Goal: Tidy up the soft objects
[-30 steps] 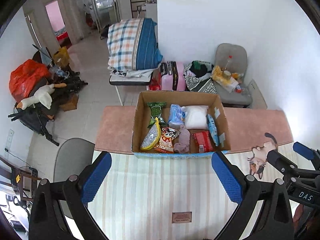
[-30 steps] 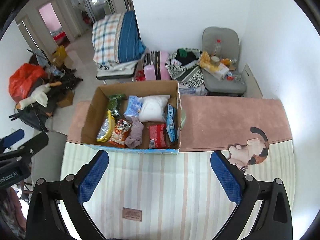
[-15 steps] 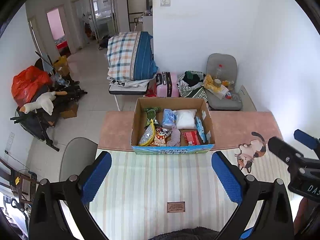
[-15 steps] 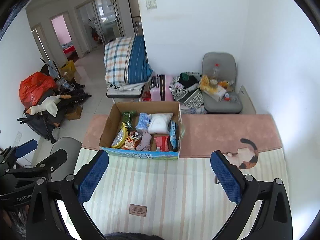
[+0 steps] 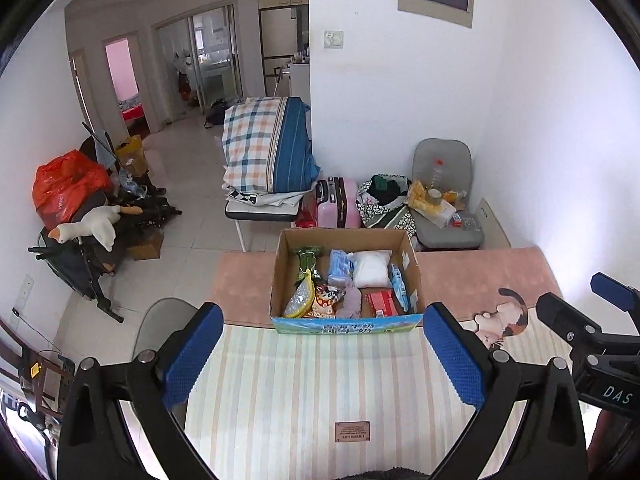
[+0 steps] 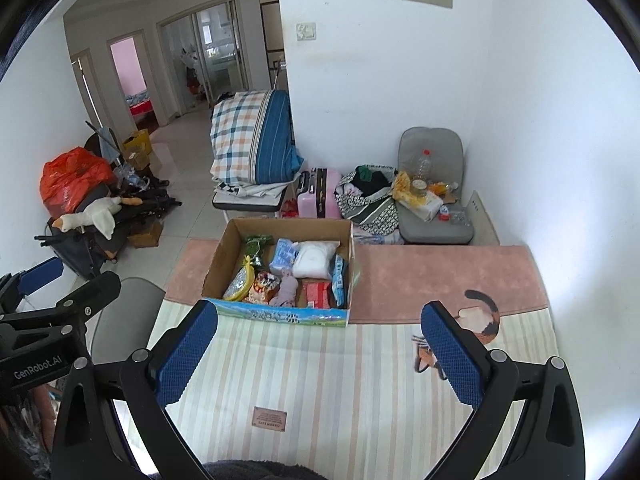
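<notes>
Left gripper (image 5: 320, 354) spread, empty | right gripper (image 6: 318, 354) spread, empty | cardboard box (image 5: 346, 324) – packed – on table (image 5: 320, 392)

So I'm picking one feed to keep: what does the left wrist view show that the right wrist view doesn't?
Only the left wrist view shows the left gripper head-on, open, and the cat print unobstructed. Only the right wrist view shows the right gripper head-on, open, with a finger overlapping that print. Both share the cardboard box of soft packets, the striped mat and the pink suitcase.
</notes>
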`<control>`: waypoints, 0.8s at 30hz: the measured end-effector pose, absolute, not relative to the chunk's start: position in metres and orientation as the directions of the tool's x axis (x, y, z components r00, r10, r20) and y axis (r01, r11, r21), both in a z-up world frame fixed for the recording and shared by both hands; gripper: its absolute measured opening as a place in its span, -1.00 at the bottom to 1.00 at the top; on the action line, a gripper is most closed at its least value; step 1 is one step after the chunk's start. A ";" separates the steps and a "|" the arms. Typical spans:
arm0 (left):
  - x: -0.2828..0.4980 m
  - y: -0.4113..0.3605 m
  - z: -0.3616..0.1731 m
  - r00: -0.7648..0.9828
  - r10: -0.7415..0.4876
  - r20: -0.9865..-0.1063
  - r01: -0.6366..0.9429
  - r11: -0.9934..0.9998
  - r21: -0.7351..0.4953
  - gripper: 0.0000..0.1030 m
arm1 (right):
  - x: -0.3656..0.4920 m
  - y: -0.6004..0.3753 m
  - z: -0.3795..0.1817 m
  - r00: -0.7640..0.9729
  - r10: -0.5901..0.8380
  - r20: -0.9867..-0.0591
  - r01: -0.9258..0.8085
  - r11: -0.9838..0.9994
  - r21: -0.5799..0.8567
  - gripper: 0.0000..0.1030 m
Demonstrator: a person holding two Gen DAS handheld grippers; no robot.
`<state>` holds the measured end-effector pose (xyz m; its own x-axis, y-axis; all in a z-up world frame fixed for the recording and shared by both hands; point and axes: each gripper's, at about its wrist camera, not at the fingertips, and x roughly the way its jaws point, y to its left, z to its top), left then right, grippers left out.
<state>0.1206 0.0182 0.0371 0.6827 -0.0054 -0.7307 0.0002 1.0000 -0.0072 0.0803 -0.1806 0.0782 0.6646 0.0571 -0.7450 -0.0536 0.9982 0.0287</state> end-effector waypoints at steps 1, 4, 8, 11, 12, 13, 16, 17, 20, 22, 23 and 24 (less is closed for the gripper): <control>0.120 0.018 0.037 0.684 -0.004 -0.730 0.000 1.000 -0.006 0.99 | 0.080 -0.180 0.079 0.667 0.054 -0.743 -0.051 0.998 0.026 1.00; 0.124 0.019 0.037 0.686 0.001 -0.728 -0.002 1.000 -0.001 0.99 | 0.084 -0.182 0.083 0.677 0.040 -0.735 -0.041 0.999 0.017 1.00; 0.131 0.022 0.036 0.682 -0.002 -0.732 -0.004 1.000 -0.006 0.99 | 0.093 -0.182 0.086 0.690 0.019 -0.723 -0.024 1.000 0.003 1.00; 0.135 0.023 0.035 0.680 -0.003 -0.733 -0.008 1.000 -0.011 0.99 | 0.098 -0.182 0.087 0.692 0.013 -0.722 -0.018 1.000 0.001 1.00; 0.136 0.024 0.035 0.680 -0.002 -0.733 -0.009 1.000 -0.011 0.99 | 0.099 -0.182 0.087 0.694 0.010 -0.720 -0.015 1.000 -0.001 1.00; 0.137 0.024 0.035 0.680 -0.001 -0.733 -0.008 1.000 -0.010 0.99 | 0.101 -0.182 0.088 0.694 0.009 -0.720 -0.015 1.000 -0.002 1.00; 0.137 0.026 0.036 0.679 0.000 -0.734 -0.010 1.000 -0.009 0.99 | 0.104 -0.179 0.090 0.698 0.005 -0.717 -0.015 1.000 -0.008 1.00; 0.137 0.026 0.036 0.679 -0.002 -0.734 -0.009 1.000 -0.011 0.99 | 0.104 -0.178 0.090 0.699 0.006 -0.716 -0.017 1.000 -0.008 1.00; 0.138 0.027 0.035 0.678 -0.003 -0.735 -0.010 1.000 -0.013 0.99 | 0.105 -0.174 0.091 0.703 0.000 -0.711 -0.018 1.000 -0.017 1.00; 0.138 0.028 0.036 0.674 -0.008 -0.739 -0.009 1.000 -0.018 0.99 | 0.104 -0.173 0.092 0.703 0.002 -0.711 -0.020 1.000 -0.016 1.00; 0.139 0.029 0.034 0.674 -0.007 -0.739 -0.010 1.000 -0.019 0.99 | 0.104 -0.172 0.092 0.703 0.002 -0.711 -0.020 1.000 -0.017 1.00; 0.138 0.030 0.034 0.674 -0.005 -0.739 -0.012 1.000 -0.018 0.99 | 0.103 -0.171 0.093 0.704 0.002 -0.710 -0.021 1.000 -0.018 1.00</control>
<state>0.1383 0.0300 0.0344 0.6736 -0.0052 -0.7390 -0.0116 0.9998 -0.0176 0.1032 -0.1709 0.0929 0.7039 0.0017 -0.7103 -0.0206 0.9996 -0.0179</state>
